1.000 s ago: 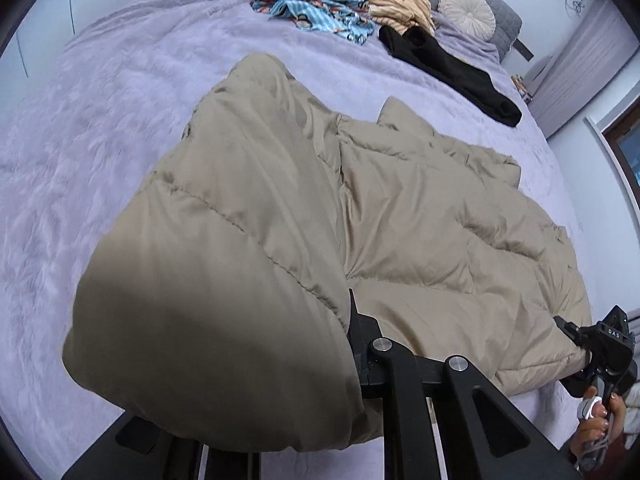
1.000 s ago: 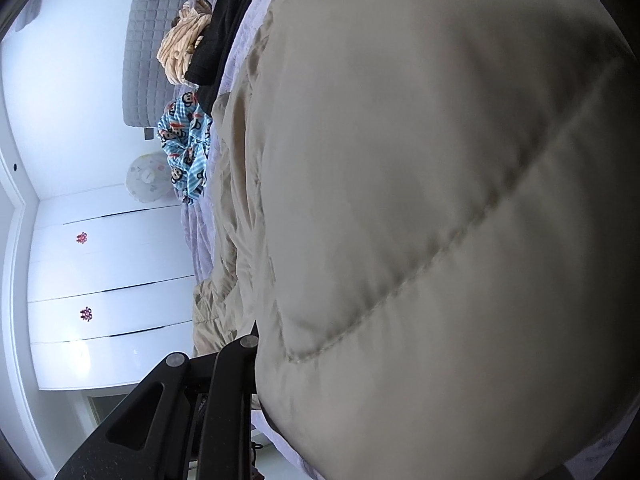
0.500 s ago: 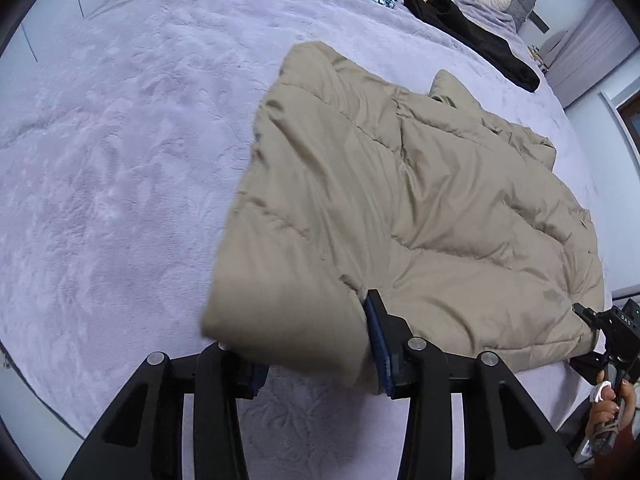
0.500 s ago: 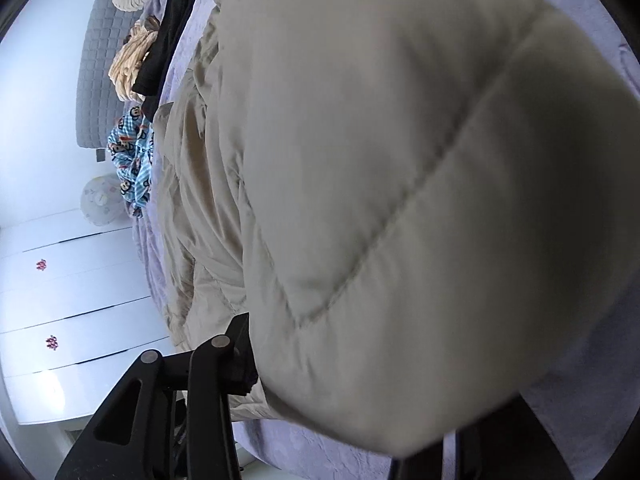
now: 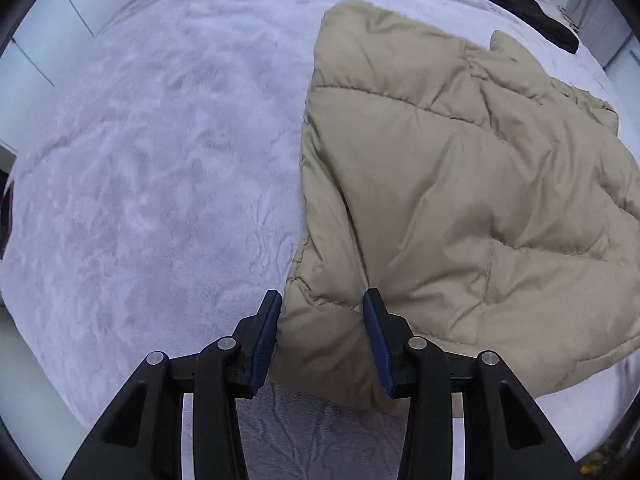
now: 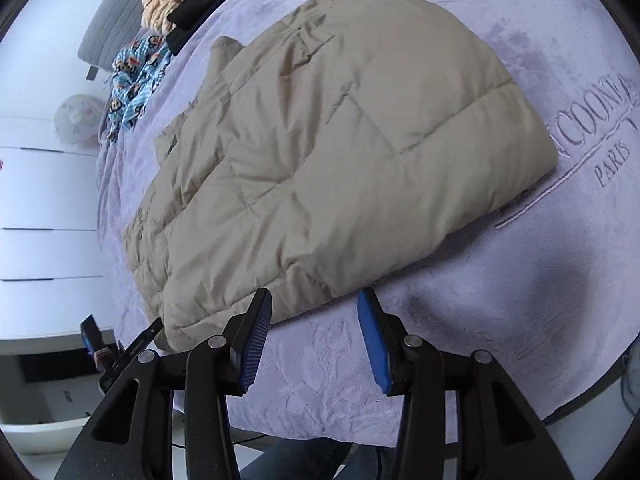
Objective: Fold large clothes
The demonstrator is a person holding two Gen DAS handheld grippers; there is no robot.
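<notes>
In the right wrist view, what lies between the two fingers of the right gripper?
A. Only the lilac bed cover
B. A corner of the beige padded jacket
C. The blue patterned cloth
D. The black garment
A: the right gripper stands open, and only the lilac bed cover shows between its fingers; the edge of the beige padded jacket lies just beyond the tips, apart from them.

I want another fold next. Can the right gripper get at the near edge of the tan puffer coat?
Probably yes: the right gripper is open and empty, with the tan puffer coat edge just ahead of its fingertips on the bedspread, nothing between.
</notes>
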